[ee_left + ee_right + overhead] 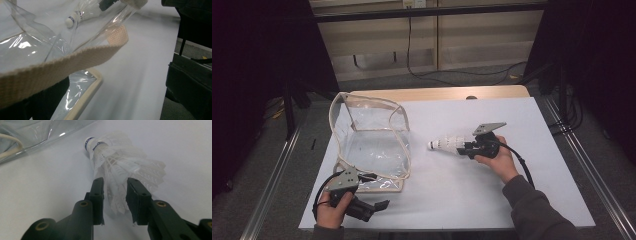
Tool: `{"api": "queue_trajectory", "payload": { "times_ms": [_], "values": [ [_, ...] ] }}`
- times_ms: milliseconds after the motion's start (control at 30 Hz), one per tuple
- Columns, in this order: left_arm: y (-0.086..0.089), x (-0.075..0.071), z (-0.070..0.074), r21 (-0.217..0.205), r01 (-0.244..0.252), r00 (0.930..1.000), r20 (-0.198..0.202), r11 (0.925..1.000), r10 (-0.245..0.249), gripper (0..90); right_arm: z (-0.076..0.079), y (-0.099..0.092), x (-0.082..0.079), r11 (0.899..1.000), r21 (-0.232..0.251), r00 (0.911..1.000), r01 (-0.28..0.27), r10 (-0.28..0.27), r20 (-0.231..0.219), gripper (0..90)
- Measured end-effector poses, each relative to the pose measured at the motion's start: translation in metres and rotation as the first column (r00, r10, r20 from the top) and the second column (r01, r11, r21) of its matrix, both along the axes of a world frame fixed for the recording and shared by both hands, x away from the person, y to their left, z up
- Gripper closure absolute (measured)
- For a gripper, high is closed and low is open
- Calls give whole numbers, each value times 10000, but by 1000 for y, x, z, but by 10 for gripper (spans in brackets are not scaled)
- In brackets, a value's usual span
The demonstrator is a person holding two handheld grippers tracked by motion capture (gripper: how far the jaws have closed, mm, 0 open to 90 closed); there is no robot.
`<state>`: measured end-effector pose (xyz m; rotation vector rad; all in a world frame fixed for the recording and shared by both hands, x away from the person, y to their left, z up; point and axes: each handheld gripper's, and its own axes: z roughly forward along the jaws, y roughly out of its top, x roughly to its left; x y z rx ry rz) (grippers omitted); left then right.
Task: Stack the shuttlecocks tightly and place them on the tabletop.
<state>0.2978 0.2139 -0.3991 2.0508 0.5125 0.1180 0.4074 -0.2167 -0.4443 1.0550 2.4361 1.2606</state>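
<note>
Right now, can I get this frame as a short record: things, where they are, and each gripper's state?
surface: white table
bag: clear pouch with beige trim, left of centre, mouth open
shuttlecocks: two stacked, lying on the table right of the bag, corks toward it
right gripper: jaws either side of the feathers, a gap at each pad, not gripping
left gripper: near edge, by the bag's strap; jaw state unclear

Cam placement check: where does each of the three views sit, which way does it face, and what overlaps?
High view: above the person's side, facing forward and down on the white table; both hands and forearms show.
Left gripper view: rides the left gripper, facing the clear bag and its strap.
Right gripper view: rides the right gripper, looking along its jaws at the shuttlecocks.
Shared: all views show bag and shuttlecocks.
</note>
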Motion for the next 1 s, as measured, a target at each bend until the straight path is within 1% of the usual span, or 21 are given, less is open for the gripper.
{"api": "queue_trajectory", "payload": {
  "times_ms": [133,200,300,367,433,467,533,567,600,633,700,733,800,833,867,1000],
  "values": [
    [-1,-1,0,-30,-35,10000,-2,10000,35,49,2,-3,-2,10000,19,10000,14,-14,30,636],
    [-1,-1,0,-20,-19,10000,3,10000,19,49,3,-4,-3,10000,-42,10000,1,-2,-42,616],
    [-1,-1,0,-22,-18,10000,2,10000,18,49,4,-6,-5,10000,54,10000,-25,26,-57,587],
    [-1,-1,0,-1,-17,10000,-7,10000,17,49,5,-6,-7,9998,207,10000,-58,60,-76,568],
    [-1,-1,0,-31,-1,10000,4,10000,1,49,6,-6,-9,9998,215,10000,-60,62,-69,524],
    [-1,-1,0,48,5,10000,-11,10000,-5,49,6,-6,-10,9997,246,9999,-83,85,-75,495],
    [-1,-1,0,42,15,10000,-3,10000,-15,49,6,-5,-11,9995,295,10000,-80,81,-29,469],
    [-1,-1,0,10,4,10000,3,10000,-4,49,6,-5,-11,9994,343,10000,-64,66,-52,434],
    [-1,-1,0,30,5,10000,-3,10000,-5,49,6,-4,-11,9993,367,10000,0,3,-92,393],
    [-1,-1,0,41,14,10000,12,10000,-14,49,6,-3,-11,9992,397,9999,64,-59,-122,370],
    [-1,0,0,53,11,10000,33,10000,-11,49,5,-2,-11,9987,515,9997,-5,18,-249,339],
    [-1,0,1,90,14,10000,43,10000,-14,48,4,-1,-11,9986,525,9997,-32,45,-236,313],
    [-2,0,0,74,7,10000,34,10000,-8,48,3,1,-11,9987,496,9995,88,-74,-292,240],
    [-1,0,0,75,6,10000,36,10000,-7,49,2,2,-10,9981,600,9991,164,-141,-396,211],
    [-1,0,0,81,7,10000,47,10000,-7,48,2,3,-10,9972,708,9986,220,-185,-495,205],
    [-1,0,0,37,23,10000,21,10000,-23,48,-1,8,-9,9966,770,9978,286,-238,-620,170]
  ]
}}
